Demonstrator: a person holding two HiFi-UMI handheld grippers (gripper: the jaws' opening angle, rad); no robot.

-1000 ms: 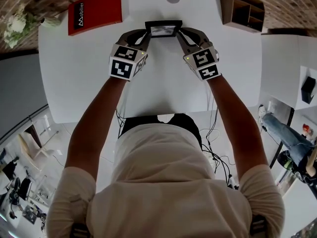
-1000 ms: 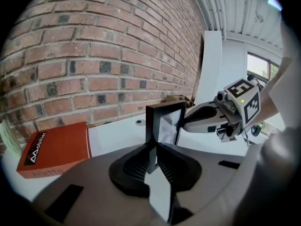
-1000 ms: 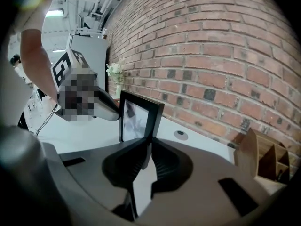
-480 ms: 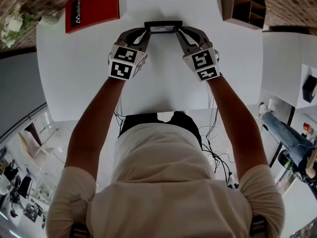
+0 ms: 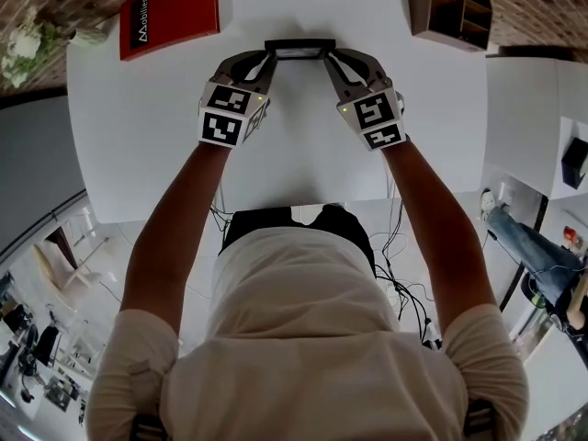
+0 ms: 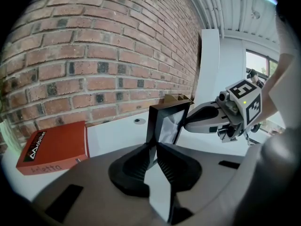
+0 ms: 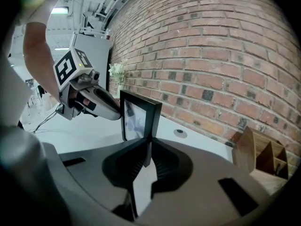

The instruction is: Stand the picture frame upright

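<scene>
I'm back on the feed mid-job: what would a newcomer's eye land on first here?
First, the picture frame, black-rimmed and upright near the far edge of the white table, pinched at its two sides by the left gripper and the right gripper. Next, the red book lying flat at far left, and the brick wall close behind.

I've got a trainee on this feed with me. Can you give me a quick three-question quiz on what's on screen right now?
1. True or false: only the left gripper is clamped on the picture frame.
2. What lies at the far left corner of the table? A) a red box B) a blue mug C) a laptop
3. Fill in: the right gripper grips the frame's ____ edge, as the person sees it.
Key: 1 false, both grippers clamp it; 2 A; 3 right.
</scene>
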